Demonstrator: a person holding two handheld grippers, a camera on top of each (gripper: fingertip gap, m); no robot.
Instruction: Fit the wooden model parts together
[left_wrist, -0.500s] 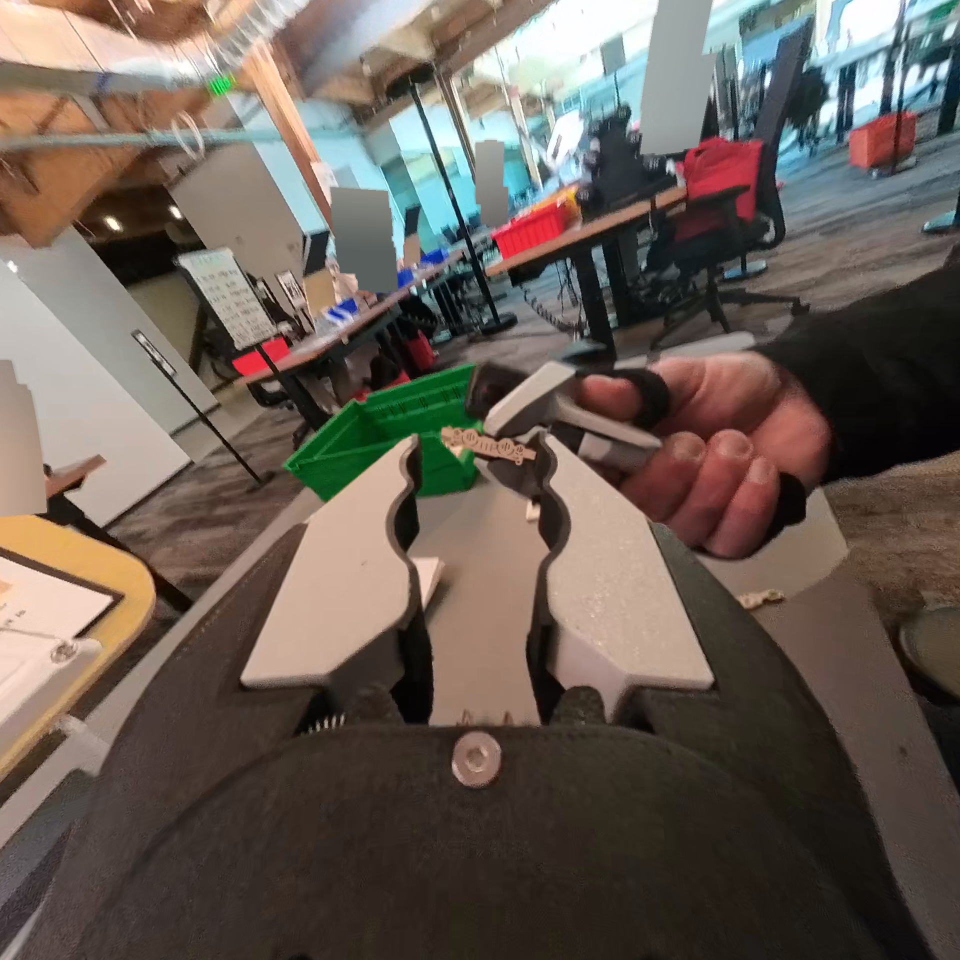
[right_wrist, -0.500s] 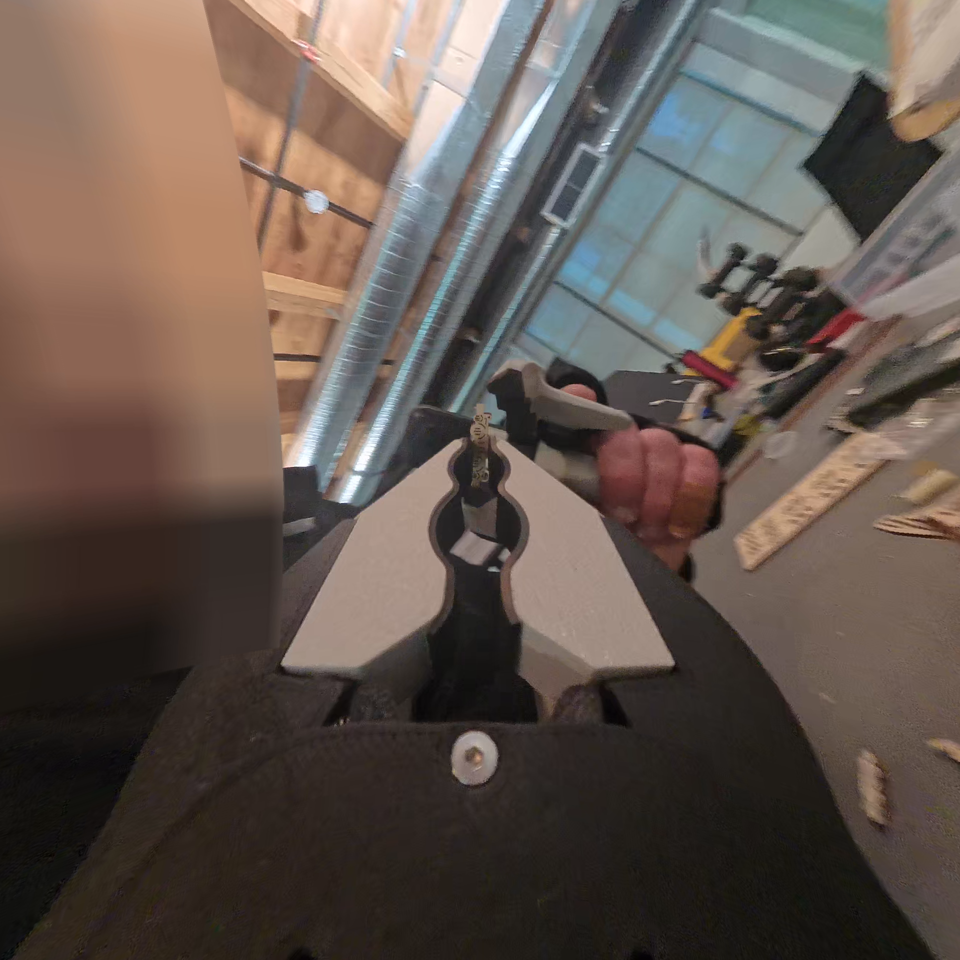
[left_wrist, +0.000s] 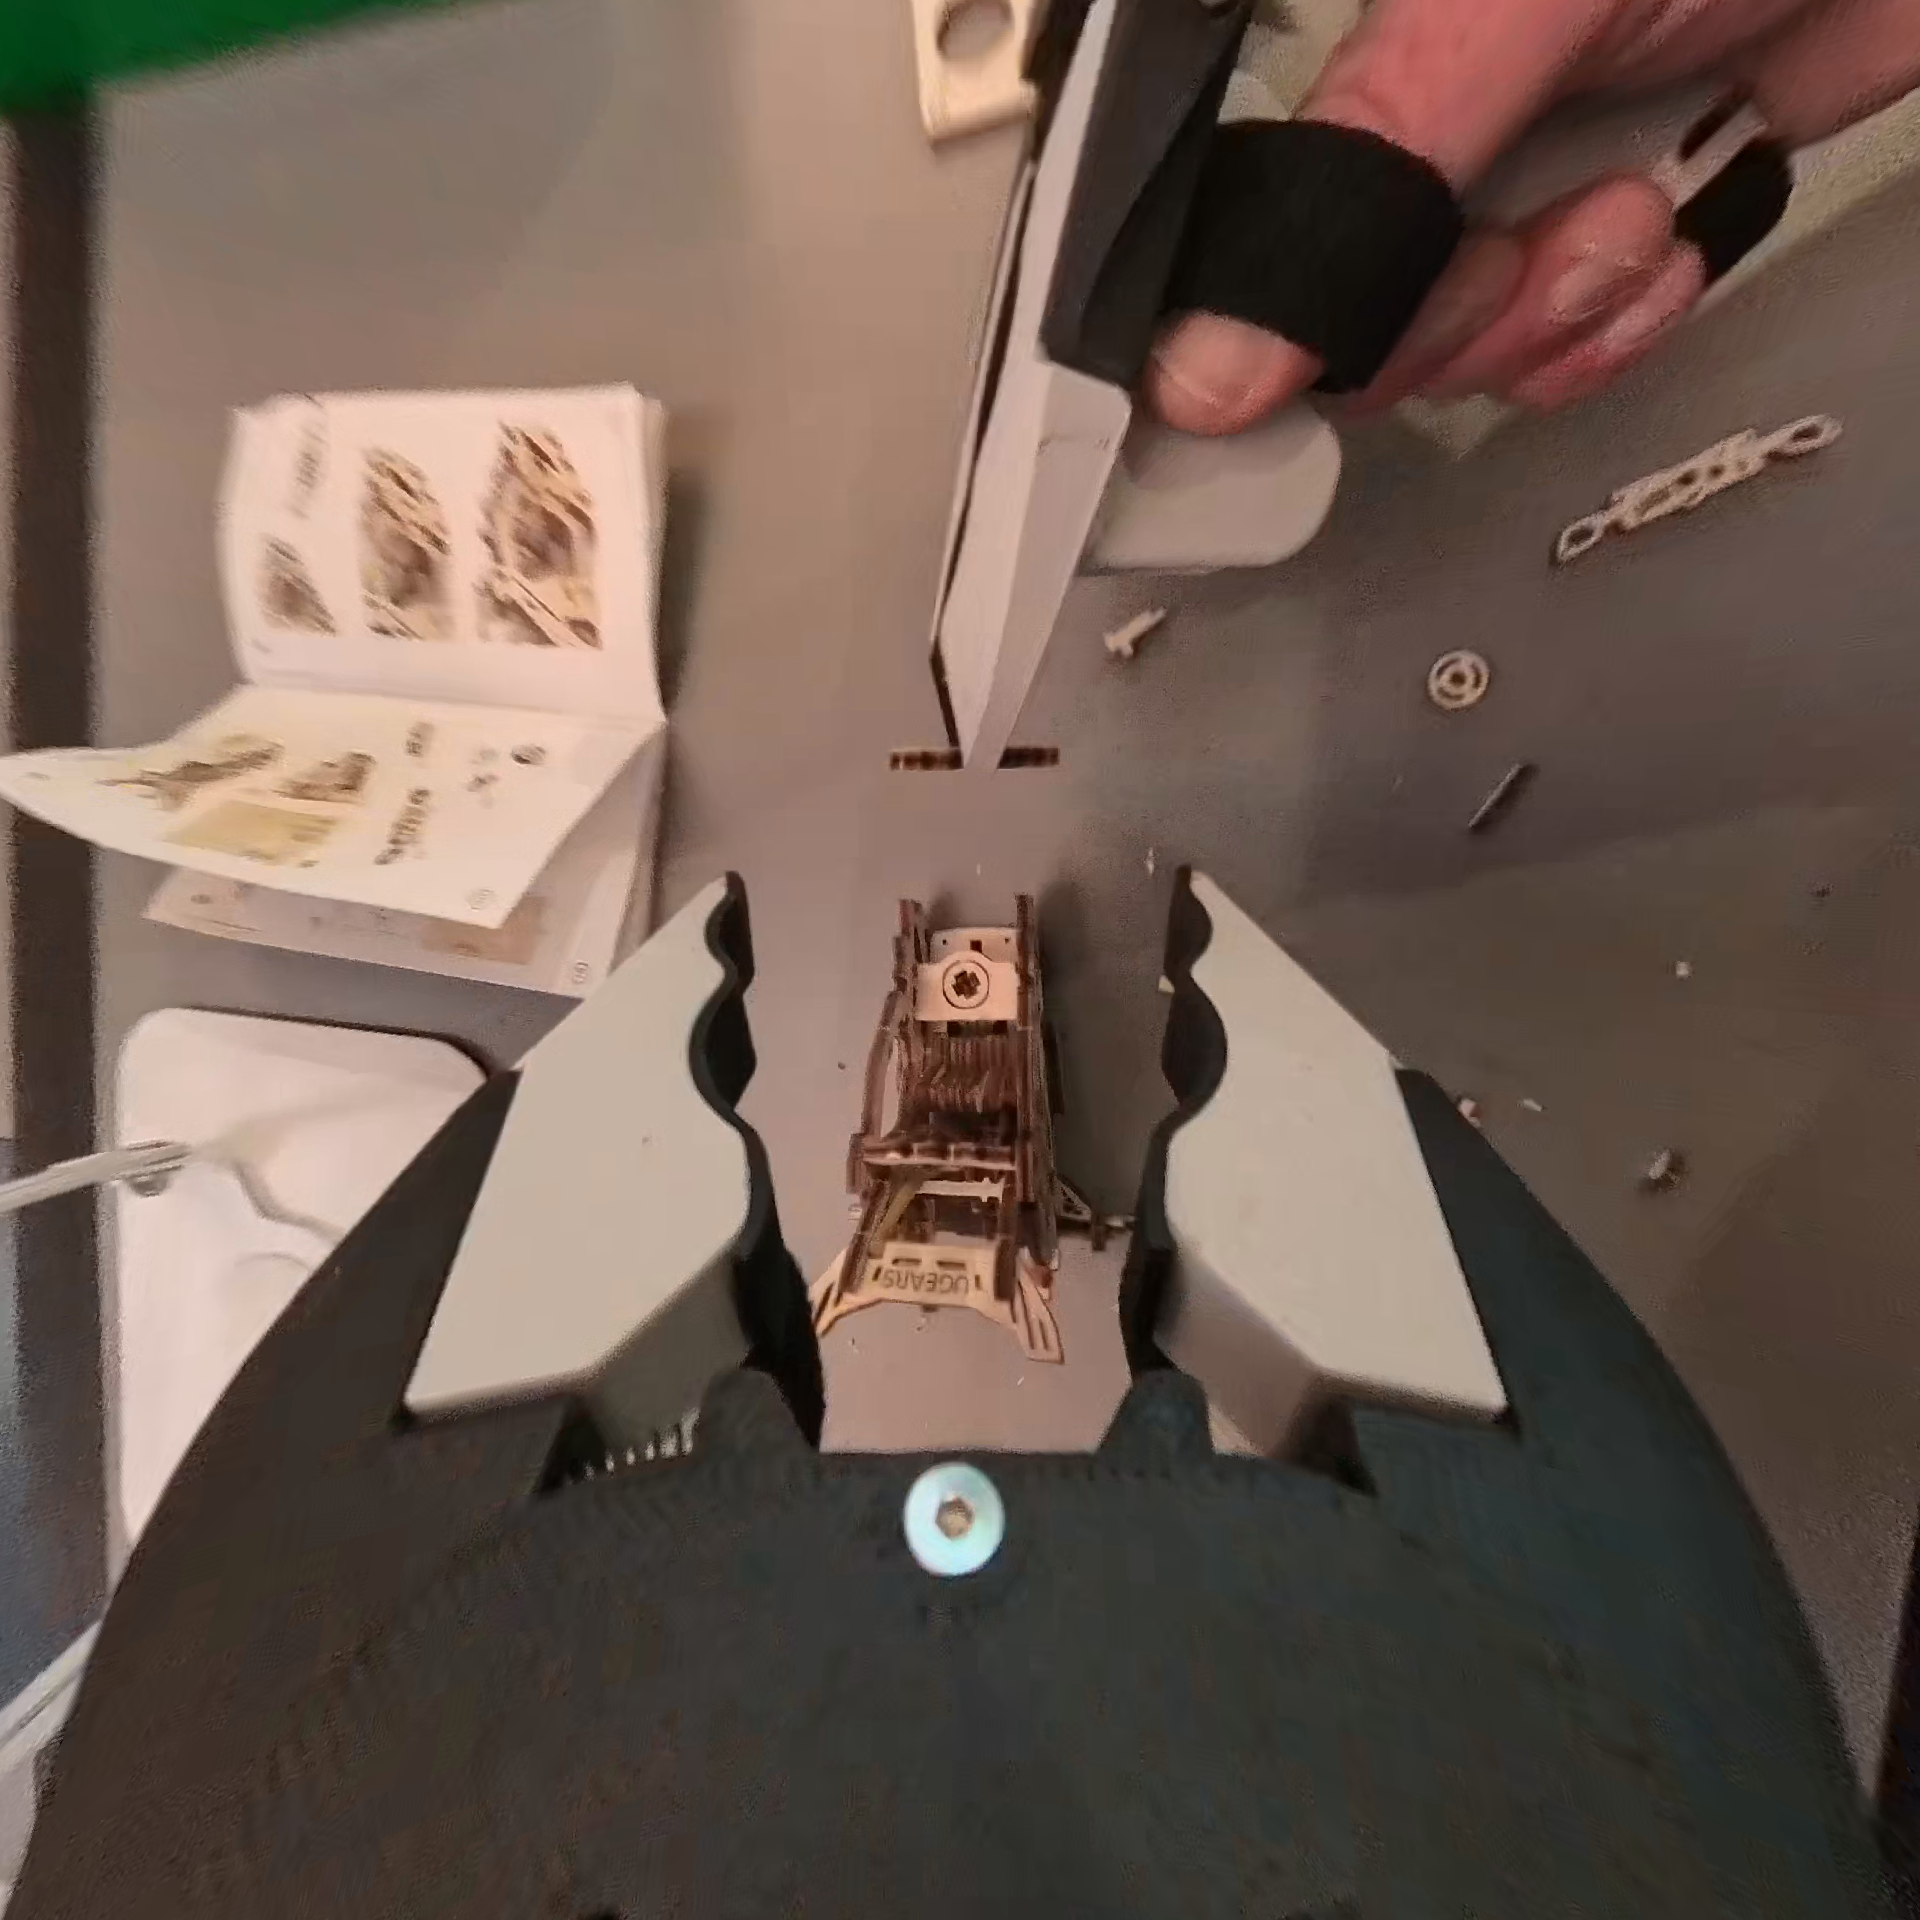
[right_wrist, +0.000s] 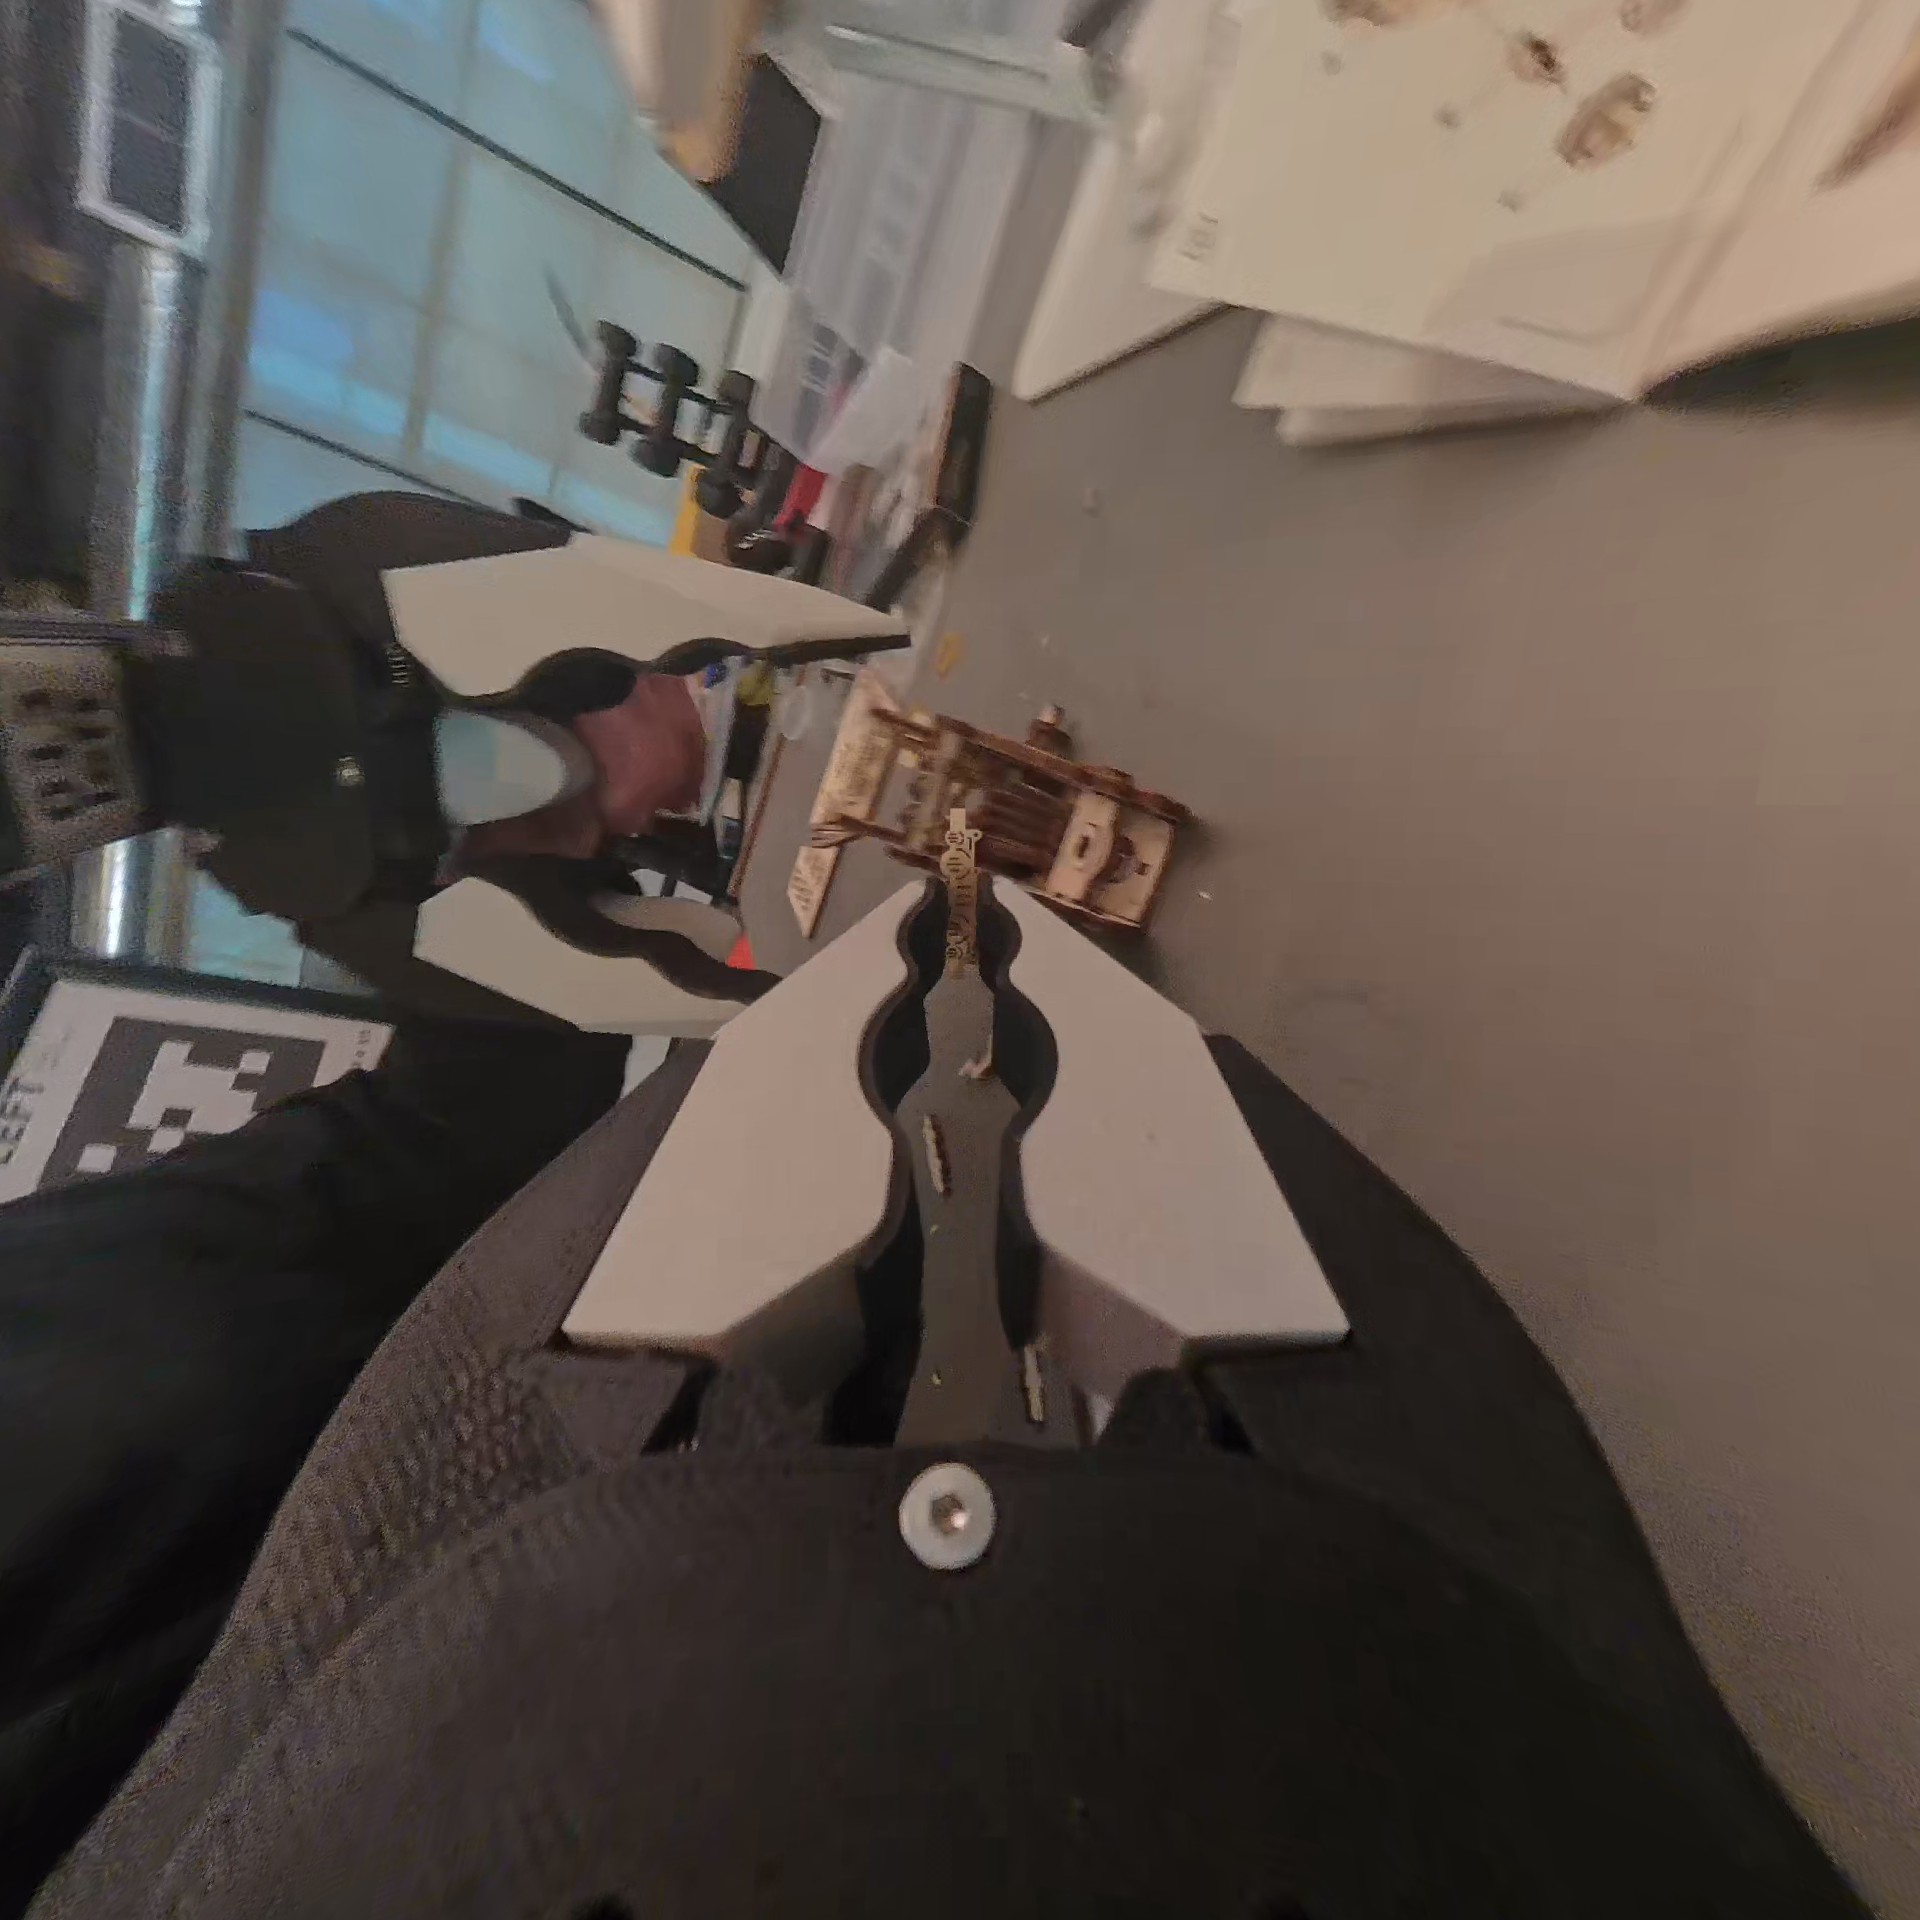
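Note:
A small, partly built wooden model stands on the grey table. My left gripper is open and empty, with one finger on each side of the model, not touching it. My right gripper is shut on a thin wooden strip that sticks out past its tips. In the left wrist view the right gripper comes down from above, and its strip hangs edge-on just beyond the model. The right wrist view shows the model right behind the strip and the open left gripper to its left.
An open instruction booklet and a white tray lie left of the model. Loose wooden bits lie to the right: a lattice strip, a ring and small pegs. A green bin is at the far left corner. Only a small space, under 4 cm, lies between the two pairs of fingers.
Both grippers have tipped down from facing the room to facing the table. The left gripper has opened wider and now straddles the model. The right one still holds the strip.

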